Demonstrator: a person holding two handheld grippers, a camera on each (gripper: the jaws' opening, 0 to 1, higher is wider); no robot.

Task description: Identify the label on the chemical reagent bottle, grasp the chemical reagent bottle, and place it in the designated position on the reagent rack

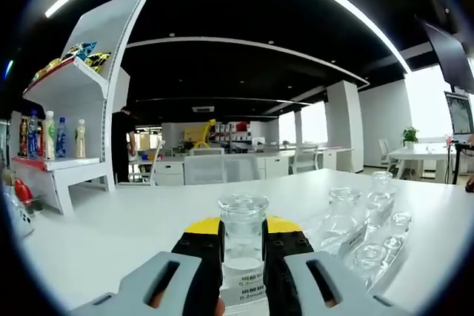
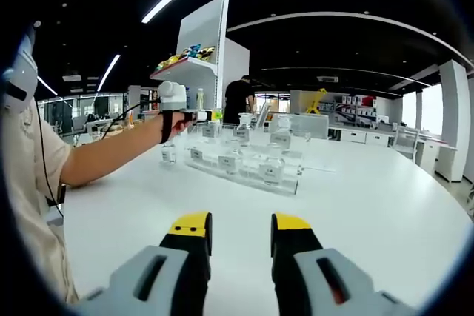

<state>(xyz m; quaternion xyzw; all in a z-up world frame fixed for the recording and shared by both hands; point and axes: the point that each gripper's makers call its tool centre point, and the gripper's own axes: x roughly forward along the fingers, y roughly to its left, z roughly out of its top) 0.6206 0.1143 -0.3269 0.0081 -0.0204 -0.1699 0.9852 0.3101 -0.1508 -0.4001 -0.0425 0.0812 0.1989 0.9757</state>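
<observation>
In the left gripper view my left gripper (image 1: 243,229) is shut on a clear glass reagent bottle (image 1: 243,246) with a round stopper and a white label low on its body. The yellow-tipped jaws press on both its sides above the white table (image 1: 133,227). Just to the right stands the clear reagent rack (image 1: 381,260), holding several similar glass bottles (image 1: 342,216). In the right gripper view my right gripper (image 2: 238,227) is open over bare table with nothing between the jaws. Farther off is the rack (image 2: 285,186), and a person's arm holds the left gripper (image 2: 173,101) at the rack's left end.
A white display shelf (image 1: 78,86) with drink bottles and snack packs stands at the table's left. A small bottle (image 2: 169,153) is below the far hand. A person in black (image 2: 238,101) stands behind the table. Desks and chairs fill the office beyond.
</observation>
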